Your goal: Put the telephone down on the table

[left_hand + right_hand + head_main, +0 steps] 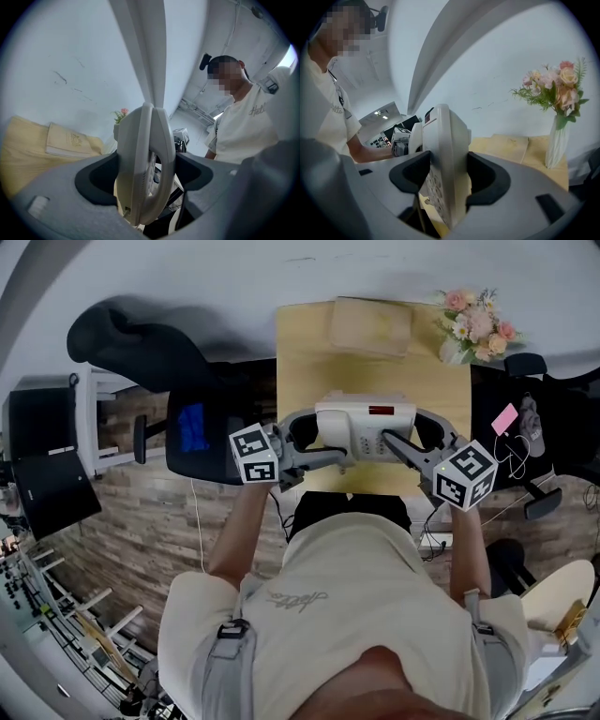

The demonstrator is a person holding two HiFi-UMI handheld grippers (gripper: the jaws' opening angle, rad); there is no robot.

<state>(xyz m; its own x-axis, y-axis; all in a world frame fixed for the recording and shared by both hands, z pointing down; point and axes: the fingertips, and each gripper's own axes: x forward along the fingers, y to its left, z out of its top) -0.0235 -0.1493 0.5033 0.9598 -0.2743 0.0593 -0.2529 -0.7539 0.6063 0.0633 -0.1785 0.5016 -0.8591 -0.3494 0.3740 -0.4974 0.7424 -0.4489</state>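
Left gripper: jaws shut narrow across the thin section of the telephone, gripping its left end where the handset sits. Right gripper: the same narrow clamp on the right end, keypad side; nothing else is between either pair of jaws. In the head view the telephone hangs between the left gripper and the right gripper, over the near part of the wooden table. It looks clear of the top, though contact cannot be confirmed. Long axis runs left to right, roughly parallel to the near table edge. Key face is up, the dark red display strip toward the far edge, the keys toward the person. Likely risks: each gripper seems to have a jaw under the body, so lowering straight down could land jaws before base and leave the set rocking or tipped. If one side drops or lets go first, the handset could slide from its cradle. Being this near, the base could overhang the near edge if it drifts toward the person. A closed book lies at the far end and a vase of flowers at the far right, both well apart from the set.
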